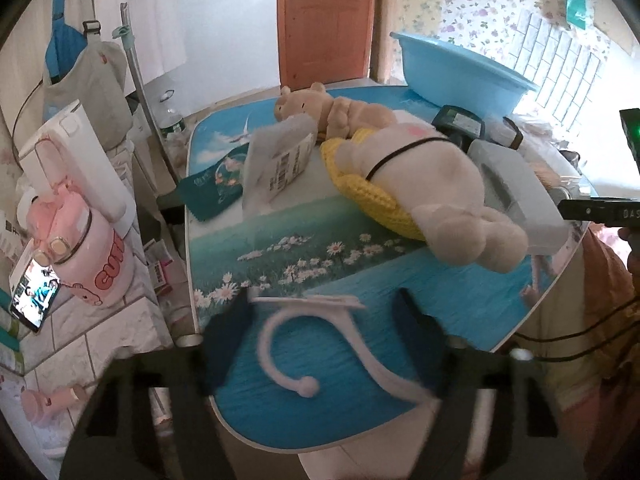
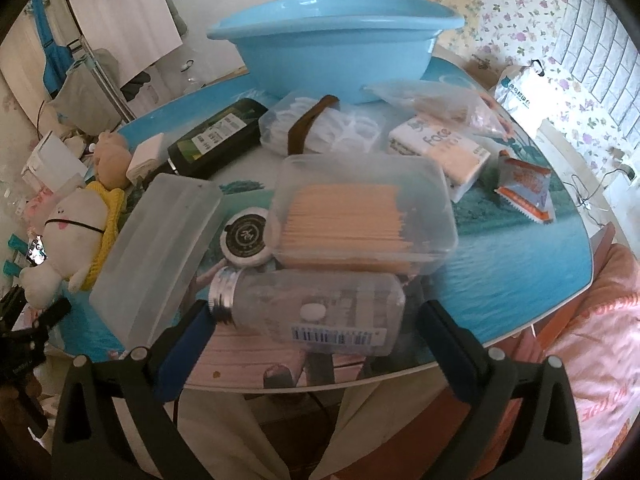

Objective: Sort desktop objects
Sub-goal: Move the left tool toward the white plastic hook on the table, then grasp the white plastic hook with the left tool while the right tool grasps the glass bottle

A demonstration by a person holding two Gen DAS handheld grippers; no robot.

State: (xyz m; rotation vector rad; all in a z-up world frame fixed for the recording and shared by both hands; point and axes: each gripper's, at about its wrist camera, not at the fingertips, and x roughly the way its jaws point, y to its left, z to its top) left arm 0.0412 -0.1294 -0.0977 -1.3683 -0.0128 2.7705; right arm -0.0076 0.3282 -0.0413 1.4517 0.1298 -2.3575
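In the left wrist view my left gripper [image 1: 322, 296] is low over the table's near edge, around a white plastic hook [image 1: 344, 344] that lies flat on the blue print. The hook's ends meet both blue pads. In the right wrist view my right gripper [image 2: 316, 308] stands open around a clear plastic bottle [image 2: 320, 316] lying on its side, silver neck to the left, barcode label up. A gap shows between the bottle's base and the right pad. A blue basin [image 2: 336, 40] stands at the table's far side.
Just beyond the bottle lie a clear box of wooden sticks [image 2: 360, 216], a round black tin [image 2: 244, 236] and a clear lid [image 2: 156, 256]. Farther off: a black case [image 2: 216, 140], tissue pack [image 2: 440, 148], snack packet [image 2: 524, 188]. Plush toys [image 1: 420, 184] fill the middle.
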